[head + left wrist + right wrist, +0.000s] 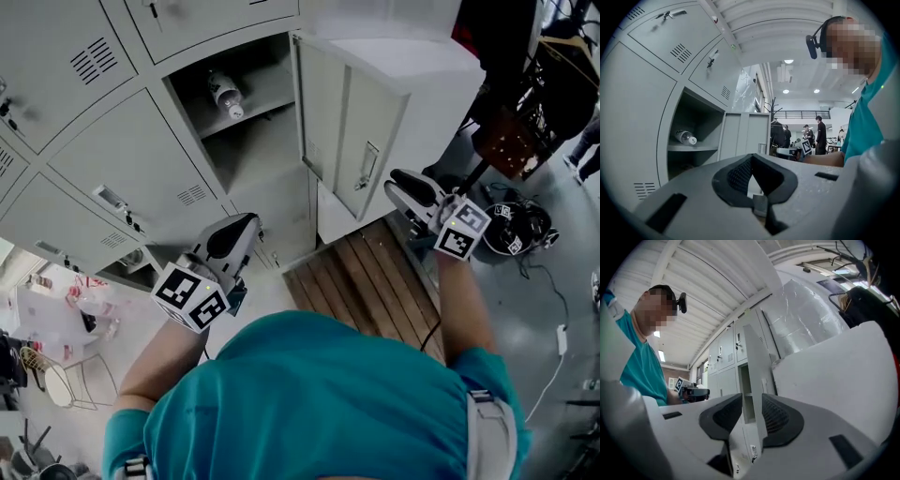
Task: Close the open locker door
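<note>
Grey locker bank (122,159): door (349,122) ajar, just ahead of right hand-held gripper (401,187), jaws spread (positioned to push it, I'd judge); left hand-held gripper (242,230) pressed together, empty.

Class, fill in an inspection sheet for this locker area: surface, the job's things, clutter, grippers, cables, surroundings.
surface: grey floor, with wooden boards in front of the lockers.
job's things: the locker door stands wide open, and its compartment is exposed.
clutter: a bottle lies inside the compartment.
grippers: left gripper shut and empty; right gripper open, near the door's outer face, holding nothing.
cables: one cable trails over the floor at the right.
surroundings: people stand far behind.
</note>
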